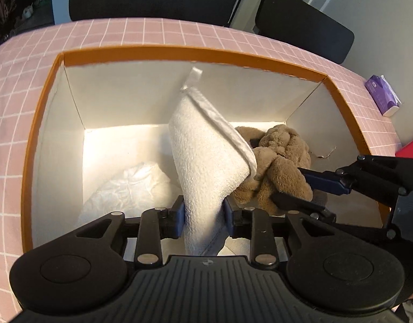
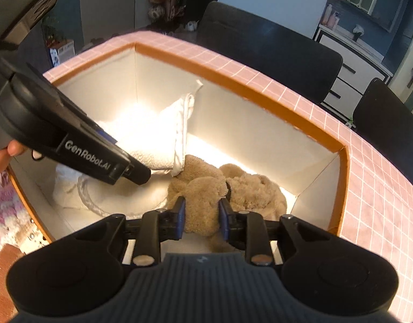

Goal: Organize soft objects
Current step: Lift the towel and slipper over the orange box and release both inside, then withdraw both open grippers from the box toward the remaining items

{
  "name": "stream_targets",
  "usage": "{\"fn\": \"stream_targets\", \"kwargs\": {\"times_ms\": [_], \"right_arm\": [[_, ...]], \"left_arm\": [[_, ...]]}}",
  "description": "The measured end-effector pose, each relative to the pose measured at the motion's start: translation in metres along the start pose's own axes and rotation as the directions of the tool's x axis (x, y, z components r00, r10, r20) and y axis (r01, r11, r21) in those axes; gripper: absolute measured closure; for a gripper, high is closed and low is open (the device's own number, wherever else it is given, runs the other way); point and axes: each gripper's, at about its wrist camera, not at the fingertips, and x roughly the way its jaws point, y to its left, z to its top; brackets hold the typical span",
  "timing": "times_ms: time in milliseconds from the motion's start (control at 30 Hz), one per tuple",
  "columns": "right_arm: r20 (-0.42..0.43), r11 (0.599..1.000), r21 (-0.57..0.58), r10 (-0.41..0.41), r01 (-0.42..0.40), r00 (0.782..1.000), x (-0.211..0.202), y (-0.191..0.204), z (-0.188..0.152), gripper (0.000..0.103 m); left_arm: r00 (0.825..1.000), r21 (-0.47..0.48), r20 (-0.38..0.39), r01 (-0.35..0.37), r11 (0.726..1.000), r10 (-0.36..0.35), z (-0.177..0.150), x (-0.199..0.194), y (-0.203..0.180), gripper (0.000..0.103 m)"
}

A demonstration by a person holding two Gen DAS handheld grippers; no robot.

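Both tools are down inside the orange-rimmed box [image 1: 179,53], which sits on the pink checked tablecloth [image 1: 23,86]. Left gripper [image 1: 203,215] is pinching the white towel [image 1: 203,161], pads clamped on its lower fold, rest of the towel standing up and leaning toward the back wall, its hemmed edge touching the brown plush toy [image 1: 281,158]. Right gripper [image 2: 201,215] is closed on the brown plush toy [image 2: 203,199], squeezing a furry limb or lobe; the toy lies in the right part of the box floor. A second white cloth [image 1: 131,185] lies crumpled on the floor at left. Step looks like placing both soft items in, nearly done. To do it well: lower the towel until it lies flat on the left floor next to the other cloth before letting go, otherwise it'll flop onto the plush; keep the plush pushed into the right corner, release only once it rests; lift both tools straight up so the fingers don't drag fabric out. Purple tissue pack [image 1: 382,98] on the table, outside the box, untouched
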Motion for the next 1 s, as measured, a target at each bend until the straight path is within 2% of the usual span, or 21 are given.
{"fn": "stream_targets", "kwargs": {"times_ms": [33,100,167,233,400,600,800,1000], "right_arm": [[-0.002,1.0,0.0,0.004,-0.004,1.0,0.002,-0.001,0.0,0.076],[-0.007,1.0,-0.001,0.01,-0.01,1.0,0.004,0.001,0.002,0.073],[-0.009,1.0,-0.001,0.011,-0.011,1.0,0.003,0.001,0.004,0.069],[-0.004,1.0,-0.004,0.01,-0.01,1.0,-0.003,0.002,0.005,0.061],[0.013,1.0,-0.012,0.014,-0.013,1.0,-0.027,0.01,0.008,0.051],[0.029,0.999,0.046,-0.008,0.007,1.0,-0.069,0.018,0.013,0.046],[0.061,0.989,0.15,-0.018,0.009,0.998,-0.109,0.029,0.003,0.042],[0.03,0.967,0.252,0.016,-0.023,0.999,-0.131,0.043,-0.019,0.037]], "left_arm": [[1.0,-0.003,0.002,0.004,1.0,-0.004,-0.001,-0.001,0.001,0.063],[1.0,0.006,0.019,0.003,1.0,-0.003,-0.001,-0.006,0.0,0.049],[0.999,0.016,0.034,-0.013,1.0,0.013,0.0,-0.01,-0.003,0.043],[0.999,0.014,0.039,-0.019,1.0,0.019,0.0,-0.016,-0.002,0.042],[0.997,0.003,0.072,-0.014,1.0,0.014,-0.002,-0.042,0.002,0.04],[0.991,0.027,0.13,0.017,0.999,-0.021,-0.011,-0.084,-0.005,0.04],[0.98,0.083,0.195,0.013,0.996,-0.029,-0.038,-0.128,-0.018,0.04],[0.982,0.131,0.186,-0.002,0.991,-0.023,-0.074,-0.154,-0.031,0.04]]}}
